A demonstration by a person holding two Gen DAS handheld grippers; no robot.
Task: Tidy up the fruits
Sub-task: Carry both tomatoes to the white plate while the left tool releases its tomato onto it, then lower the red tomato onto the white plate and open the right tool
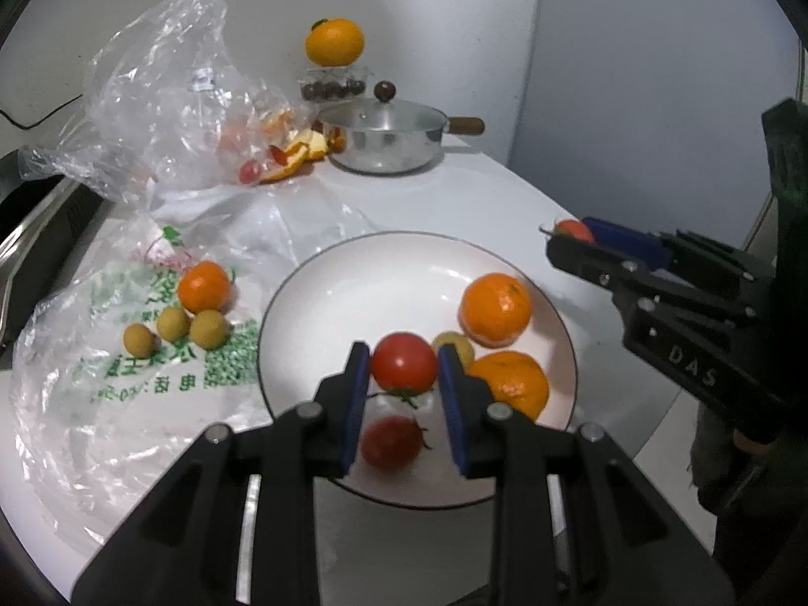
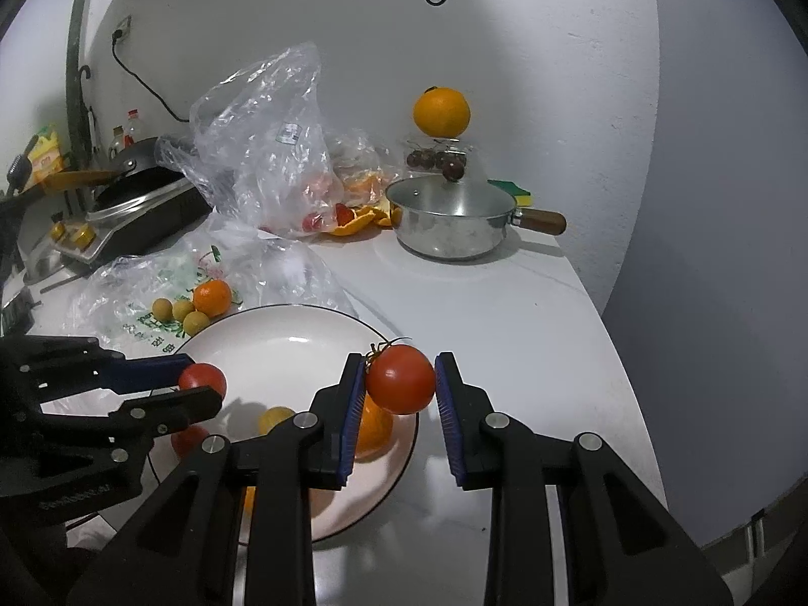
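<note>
White plate (image 1: 323, 272) holds two oranges (image 1: 496, 309); each hand-held gripper (image 1: 404, 366) clamps a tomato (image 1: 404, 362)

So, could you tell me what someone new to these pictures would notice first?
Most striking are the two red tomatoes in the air: the left gripper is shut on one tomato above the white plate, and the right gripper clamps another tomato over the plate's right rim. Next comes the large orange perched on a clear box behind the steel pot.
</note>
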